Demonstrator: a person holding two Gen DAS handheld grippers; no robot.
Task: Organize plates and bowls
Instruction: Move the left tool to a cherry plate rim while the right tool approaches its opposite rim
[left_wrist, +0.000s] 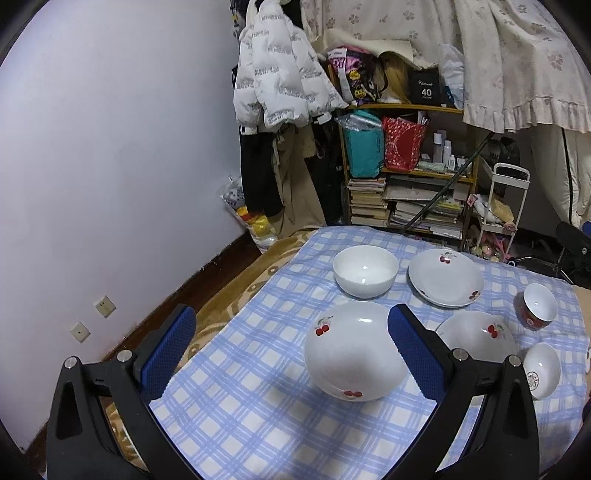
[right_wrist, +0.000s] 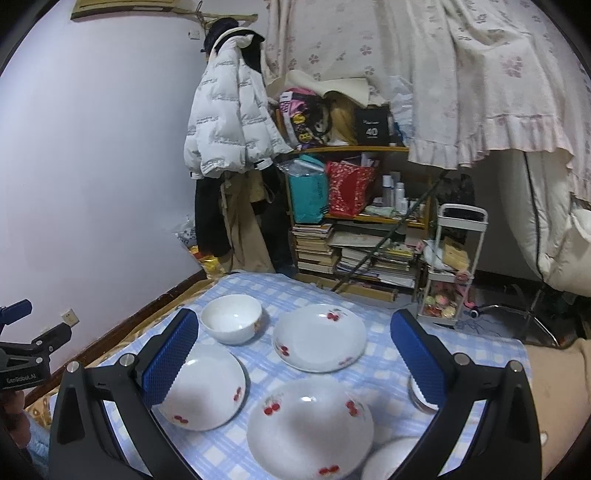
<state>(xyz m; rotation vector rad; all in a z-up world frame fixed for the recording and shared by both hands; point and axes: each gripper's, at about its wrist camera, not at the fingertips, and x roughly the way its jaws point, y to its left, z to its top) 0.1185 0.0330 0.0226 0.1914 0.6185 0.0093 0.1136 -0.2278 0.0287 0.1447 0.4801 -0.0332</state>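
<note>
Both hand-held grippers hover released over the blue checked cloth (left_wrist: 258, 406) that covers the worktop. The left hand-held gripper (left_wrist: 291, 350) has its blue pads spread wide with nothing between them, and the right hand-held gripper (right_wrist: 295, 354) is likewise spread and grasps nothing. In the left wrist view, a cherry-print plate (left_wrist: 351, 350) lies at the centre, just inside the right pad. At 12 o'clock from it stands a plain white bowl (left_wrist: 365, 271), which holds nothing. At 1 o'clock lies a second cherry plate (left_wrist: 445, 277), also bare. A third cherry plate (left_wrist: 476, 336) sits at 3 o'clock, partly hidden by the finger. Beyond it, a small red-sided bowl (left_wrist: 539, 306) stands at 2 o'clock, and a small white bowl (left_wrist: 541, 369) with a dark mark inside sits at 4 o'clock; both look unfilled. None of the dishes is stacked; each rests apart on the cloth. Behind the worktop, a shelf (left_wrist: 406, 170) carries books, bags and bottles, and a white jacket (left_wrist: 280, 74) hangs beside it.
</note>
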